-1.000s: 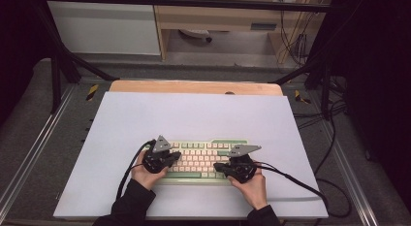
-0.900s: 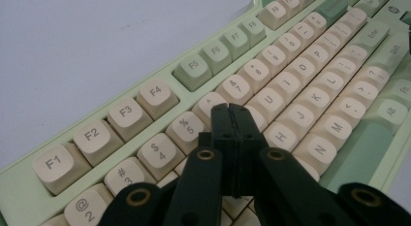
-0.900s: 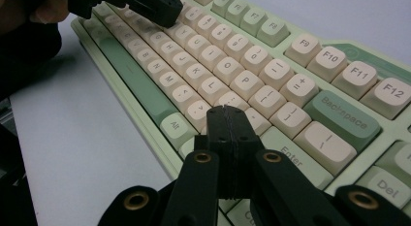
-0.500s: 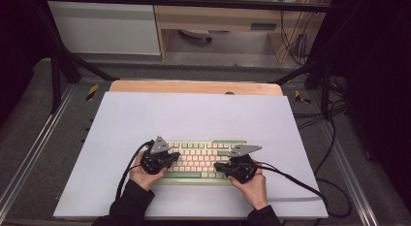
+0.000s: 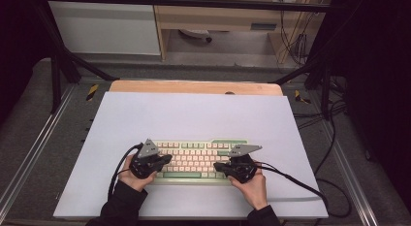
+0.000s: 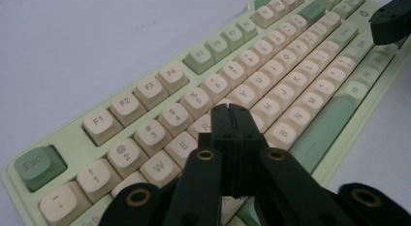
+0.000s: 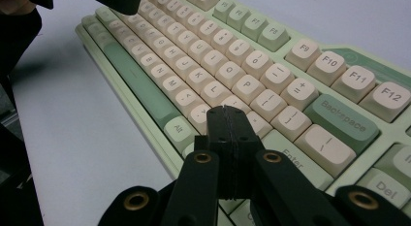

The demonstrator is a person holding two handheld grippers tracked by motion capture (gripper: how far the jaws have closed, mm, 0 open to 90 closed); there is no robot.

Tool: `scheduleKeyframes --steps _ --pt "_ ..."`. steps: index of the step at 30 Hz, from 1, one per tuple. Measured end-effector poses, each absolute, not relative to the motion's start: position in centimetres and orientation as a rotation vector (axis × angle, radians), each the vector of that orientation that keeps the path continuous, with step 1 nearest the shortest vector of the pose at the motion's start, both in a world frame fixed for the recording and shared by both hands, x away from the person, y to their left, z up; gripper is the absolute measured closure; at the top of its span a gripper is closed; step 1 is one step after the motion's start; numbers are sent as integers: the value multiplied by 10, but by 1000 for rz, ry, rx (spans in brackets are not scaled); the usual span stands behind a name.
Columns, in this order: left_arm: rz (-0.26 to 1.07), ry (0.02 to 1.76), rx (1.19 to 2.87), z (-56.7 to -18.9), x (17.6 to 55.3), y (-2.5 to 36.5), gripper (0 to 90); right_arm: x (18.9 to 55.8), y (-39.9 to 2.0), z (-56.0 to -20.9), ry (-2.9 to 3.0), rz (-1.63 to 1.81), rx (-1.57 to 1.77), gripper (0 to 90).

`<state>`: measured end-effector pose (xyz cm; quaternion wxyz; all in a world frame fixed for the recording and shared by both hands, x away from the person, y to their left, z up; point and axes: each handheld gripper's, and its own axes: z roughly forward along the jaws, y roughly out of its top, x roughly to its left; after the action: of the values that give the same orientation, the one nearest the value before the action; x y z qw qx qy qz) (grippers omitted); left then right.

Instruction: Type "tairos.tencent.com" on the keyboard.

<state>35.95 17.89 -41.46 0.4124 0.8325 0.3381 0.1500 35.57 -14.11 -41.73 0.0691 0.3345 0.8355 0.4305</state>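
A pale green keyboard (image 5: 194, 160) with cream keys lies near the front of the white table top (image 5: 194, 114). My left gripper (image 5: 167, 159) hovers over the keyboard's left end with its jaws pressed together and nothing between them. In the left gripper view the left gripper (image 6: 229, 107) has its tips just above the R and T keys of the keyboard (image 6: 271, 90). My right gripper (image 5: 216, 165) is over the right end, also shut and empty. In the right gripper view the right gripper (image 7: 225, 109) points over the keys left of Enter on the keyboard (image 7: 232, 56).
A wooden strip (image 5: 194, 87) borders the table's far edge. Black cables (image 5: 310, 187) trail from the right gripper across the table's right front. Metal frame rails (image 5: 29, 153) run along both sides. Shelving (image 5: 213, 17) stands beyond the table.
My left gripper has shifted a little to the left over the keyboard. The right gripper has kept still. Both stay shut.
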Motion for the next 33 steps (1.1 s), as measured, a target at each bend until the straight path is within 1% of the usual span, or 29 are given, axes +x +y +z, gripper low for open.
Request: scheduleKeyframes --steps 8,18,33 --pt "381 865 2090 -417 353 193 896 356 -136 -418 2525 1291 999 900" --pt "382 898 2075 -420 346 211 896 362 -121 -418 2549 1278 983 900" --pt "375 915 2066 -423 345 219 896 366 -110 -428 2581 1268 975 900"
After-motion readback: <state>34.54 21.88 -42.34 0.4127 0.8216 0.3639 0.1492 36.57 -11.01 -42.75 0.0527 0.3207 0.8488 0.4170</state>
